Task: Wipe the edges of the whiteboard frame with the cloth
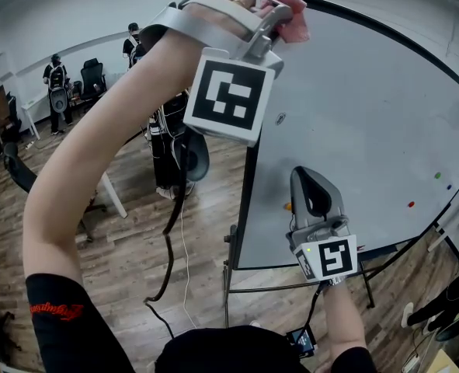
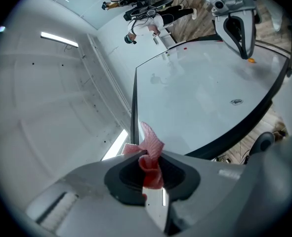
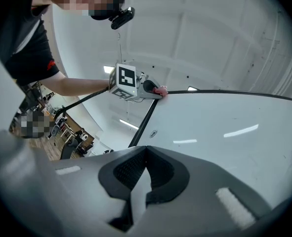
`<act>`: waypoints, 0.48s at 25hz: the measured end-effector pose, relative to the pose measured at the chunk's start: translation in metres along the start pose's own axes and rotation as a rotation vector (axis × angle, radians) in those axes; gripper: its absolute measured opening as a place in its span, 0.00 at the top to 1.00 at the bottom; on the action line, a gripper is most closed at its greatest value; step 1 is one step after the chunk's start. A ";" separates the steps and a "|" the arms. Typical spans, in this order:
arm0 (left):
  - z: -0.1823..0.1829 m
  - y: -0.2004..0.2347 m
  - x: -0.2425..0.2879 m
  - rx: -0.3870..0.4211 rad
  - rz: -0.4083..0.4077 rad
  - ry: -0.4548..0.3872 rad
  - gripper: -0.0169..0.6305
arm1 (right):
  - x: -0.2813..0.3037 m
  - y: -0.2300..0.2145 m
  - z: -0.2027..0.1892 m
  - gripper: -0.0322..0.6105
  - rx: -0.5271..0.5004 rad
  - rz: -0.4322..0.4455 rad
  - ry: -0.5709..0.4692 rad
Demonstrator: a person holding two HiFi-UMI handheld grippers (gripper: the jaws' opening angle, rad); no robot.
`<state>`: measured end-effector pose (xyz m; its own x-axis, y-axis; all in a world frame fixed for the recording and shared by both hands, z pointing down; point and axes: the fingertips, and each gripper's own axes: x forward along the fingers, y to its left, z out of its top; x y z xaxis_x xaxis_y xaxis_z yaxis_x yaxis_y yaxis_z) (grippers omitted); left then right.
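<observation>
left hand-held gripper [image 1: 279, 15], raised on an outstretched bare arm, with its jaws clamped on a crumpled pink cloth [image 1: 291, 12]. in the left gripper view the cloth [image 2: 151, 157] is pinched between the dark jaw pads and a loose fold stands out past the tips. the cloth sits at the upper left corner of the large white whiteboard [image 1: 369, 123], against its thin black frame [image 1: 247, 200], where the top rail meets the left side rail; the right gripper view shows the cloth [image 3: 160, 90] on that corner. right hand-held gripper [image 1: 311, 179], held low before the lower left part of the board face. its jaws are closed together with nothing between them, as its own view shows [image 3: 146, 151]. whether its tips touch the board cannot be told. small red [image 1: 411, 204] and green [image 1: 437, 176] dots lie near the board's right edge. wooden plank floor [image 1: 136, 239] lies below, with people standing [image 1: 57, 80] well apart at the far wall.
</observation>
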<state>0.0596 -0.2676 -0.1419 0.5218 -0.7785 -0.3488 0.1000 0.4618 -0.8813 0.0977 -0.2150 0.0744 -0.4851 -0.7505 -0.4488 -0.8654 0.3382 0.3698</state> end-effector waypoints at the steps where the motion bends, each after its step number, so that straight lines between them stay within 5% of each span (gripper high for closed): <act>1: 0.000 -0.001 0.000 -0.004 -0.006 0.001 0.92 | 0.000 0.000 -0.001 0.95 0.002 0.000 0.001; 12: 0.004 -0.011 -0.006 0.000 -0.031 0.021 0.92 | -0.009 0.000 -0.001 0.95 0.008 0.002 0.006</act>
<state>0.0592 -0.2666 -0.1286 0.5004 -0.8013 -0.3280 0.1156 0.4373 -0.8919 0.1021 -0.2084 0.0795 -0.4860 -0.7531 -0.4434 -0.8654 0.3439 0.3645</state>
